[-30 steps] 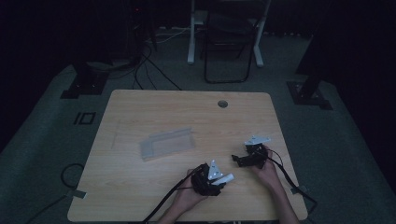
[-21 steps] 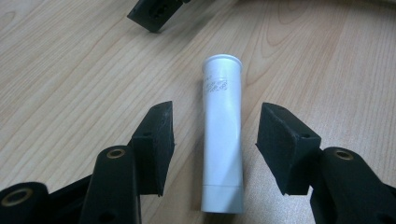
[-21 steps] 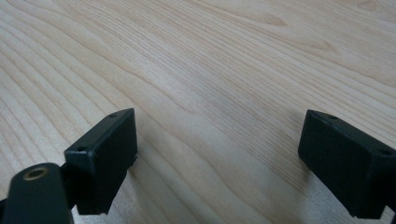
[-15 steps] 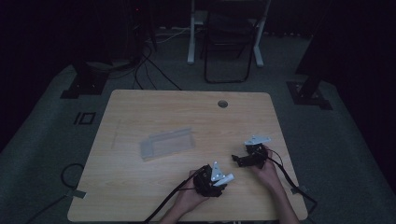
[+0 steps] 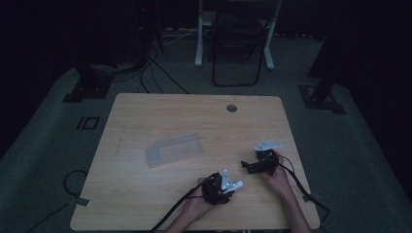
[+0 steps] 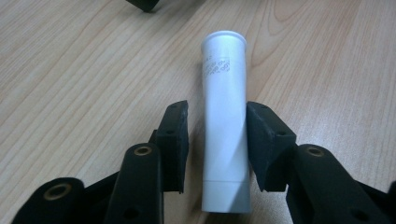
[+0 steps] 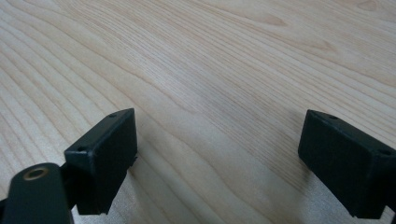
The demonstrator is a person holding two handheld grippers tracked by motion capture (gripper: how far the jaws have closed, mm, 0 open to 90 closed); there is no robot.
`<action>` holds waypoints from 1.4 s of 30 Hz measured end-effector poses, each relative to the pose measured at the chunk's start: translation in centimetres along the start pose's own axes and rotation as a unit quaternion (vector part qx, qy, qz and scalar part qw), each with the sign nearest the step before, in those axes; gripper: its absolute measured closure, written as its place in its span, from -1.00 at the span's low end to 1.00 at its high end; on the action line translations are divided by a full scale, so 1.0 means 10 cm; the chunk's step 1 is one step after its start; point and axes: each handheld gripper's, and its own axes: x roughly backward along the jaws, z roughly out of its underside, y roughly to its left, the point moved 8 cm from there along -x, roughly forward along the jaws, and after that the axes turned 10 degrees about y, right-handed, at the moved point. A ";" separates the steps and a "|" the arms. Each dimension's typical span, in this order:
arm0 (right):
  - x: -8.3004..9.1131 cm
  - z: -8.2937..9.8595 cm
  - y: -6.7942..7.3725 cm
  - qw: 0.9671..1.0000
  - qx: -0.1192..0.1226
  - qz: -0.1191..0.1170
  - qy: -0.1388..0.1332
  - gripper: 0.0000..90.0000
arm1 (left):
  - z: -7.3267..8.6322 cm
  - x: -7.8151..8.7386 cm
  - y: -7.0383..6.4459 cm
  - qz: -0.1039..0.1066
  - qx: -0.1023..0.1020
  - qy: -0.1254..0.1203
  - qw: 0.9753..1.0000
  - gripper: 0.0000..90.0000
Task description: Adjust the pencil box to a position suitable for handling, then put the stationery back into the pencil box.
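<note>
One tube: a white plastic tube lies flat on the wooden table, seen small and pale at the tip of the left gripper in the high view, near the table's front edge, right of centre.
Tube detail: its flared, crimped end points away from the left gripper's camera; small print sits near that end; the rounder end lies close to the camera.
Left gripper: its two black jaws stand either side of the tube's middle, the right jaw at or against the tube's side, a narrow gap on the left; parted, not clenched on the tube.
Left hand: holds that gripper from the table's near edge; a black cable trails from it toward the front edge.
Right gripper: jaws spread wide over bare wood, nothing between them; released.
Right gripper position: in the high view it sits just right of the tube and slightly farther from the person, apart from it, held by the right hand.
Clear container: a transparent box-like item lies on the table left of centre, well apart from both grippers.
Table hole: a round grommet near the far edge.
Surroundings: dim floor with cables and a chair frame beyond the table.
</note>
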 end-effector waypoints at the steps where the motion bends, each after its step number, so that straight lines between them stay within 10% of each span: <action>1: 0.00 0.00 0.00 1.000 0.000 0.000 0.000 -0.74 | 0.00 0.00 0.00 0.000 0.000 0.000 1.000 0.38; 42: 0.00 0.00 0.00 1.000 0.000 0.000 0.001 -0.74 | 0.03 0.11 0.00 0.002 -0.020 -0.018 1.000 0.57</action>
